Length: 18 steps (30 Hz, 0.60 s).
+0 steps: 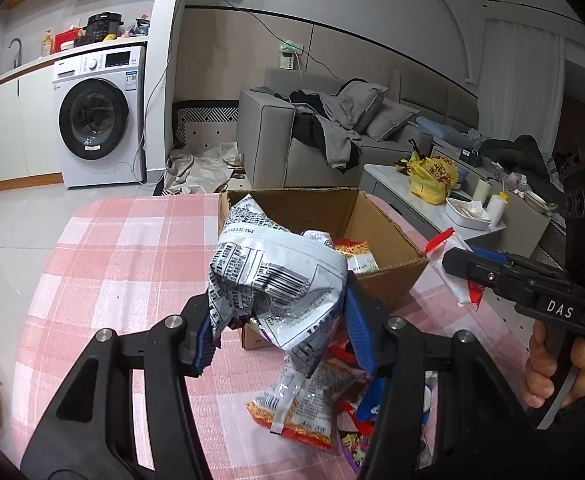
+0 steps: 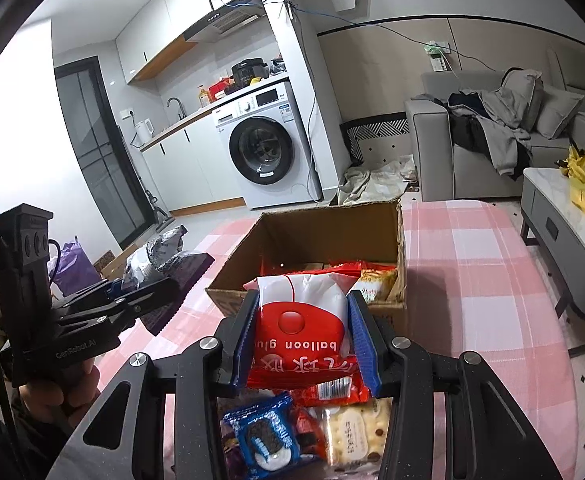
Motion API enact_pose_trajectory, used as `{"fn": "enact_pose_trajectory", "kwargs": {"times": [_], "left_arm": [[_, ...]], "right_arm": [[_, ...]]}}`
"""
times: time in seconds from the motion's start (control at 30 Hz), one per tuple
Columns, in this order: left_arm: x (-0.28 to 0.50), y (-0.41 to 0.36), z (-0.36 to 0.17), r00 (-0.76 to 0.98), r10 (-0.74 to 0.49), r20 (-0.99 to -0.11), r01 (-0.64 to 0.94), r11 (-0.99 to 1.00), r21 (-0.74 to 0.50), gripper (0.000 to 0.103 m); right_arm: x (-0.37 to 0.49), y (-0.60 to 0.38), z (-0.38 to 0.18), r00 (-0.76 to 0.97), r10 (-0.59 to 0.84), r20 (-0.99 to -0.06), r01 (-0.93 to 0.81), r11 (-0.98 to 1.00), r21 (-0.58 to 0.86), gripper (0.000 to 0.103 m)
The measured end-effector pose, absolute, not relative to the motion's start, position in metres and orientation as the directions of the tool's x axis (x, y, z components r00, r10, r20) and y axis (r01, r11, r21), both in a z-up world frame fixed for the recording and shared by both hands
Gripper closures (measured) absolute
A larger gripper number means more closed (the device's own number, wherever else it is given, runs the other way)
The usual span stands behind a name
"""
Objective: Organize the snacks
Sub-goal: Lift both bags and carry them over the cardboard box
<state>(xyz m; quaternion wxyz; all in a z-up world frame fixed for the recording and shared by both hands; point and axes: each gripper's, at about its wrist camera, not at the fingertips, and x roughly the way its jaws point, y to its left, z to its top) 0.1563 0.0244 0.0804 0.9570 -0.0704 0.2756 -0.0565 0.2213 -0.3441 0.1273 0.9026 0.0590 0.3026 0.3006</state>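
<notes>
My left gripper [image 1: 280, 332] is shut on a silver-grey snack bag [image 1: 276, 276] with a purple face and holds it above the table, near the front of an open cardboard box [image 1: 388, 240]. In the right wrist view the left gripper [image 2: 132, 296] and its bag [image 2: 160, 256] are left of the box [image 2: 324, 236]. My right gripper [image 2: 304, 344] is shut on a red-and-white packet marked "balloon glue" [image 2: 300, 320], held just before the box's near wall; it also shows in the left wrist view [image 1: 452, 264]. The box holds orange-red snack packets [image 2: 372, 276].
Loose snacks lie on the pink checked tablecloth [image 1: 124, 248] below the grippers: a blue cookie pack [image 2: 264, 436], a cracker pack [image 2: 352, 432], red packets [image 1: 304, 404]. A coffee table with a yellow bag [image 1: 428, 180] stands right, a grey sofa [image 1: 332, 136] and washing machine [image 1: 92, 116] behind.
</notes>
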Motion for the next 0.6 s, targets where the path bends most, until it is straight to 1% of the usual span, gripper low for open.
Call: {"fn": "enact_pose_trajectory", "kwargs": {"times": [0.13,0.33,0.5,0.6], "left_arm": [[0.162,0.022,0.084,0.845,-0.131,-0.518,0.065,0.987,-0.144,0.052],[0.178,0.020,0.087,0.846,-0.137,-0.515,0.067,0.986,-0.152,0.052],[0.188,0.017,0.088,0.846,-0.140,-0.514,0.068,0.985,-0.157,0.051],[0.197,0.010,0.087,0.850,-0.130,-0.511,0.068,0.988,-0.138,0.051]], "right_arm": [[0.227,-0.345,0.130,0.641,0.580,-0.503,-0.501,0.813,0.298,0.059],[0.237,-0.346,0.133,0.654,0.583,-0.482,-0.498,0.811,0.306,0.059],[0.245,-0.340,0.133,0.660,0.572,-0.487,-0.484,0.820,0.306,0.059],[0.250,-0.335,0.133,0.659,0.573,-0.487,-0.483,0.819,0.311,0.059]]}}
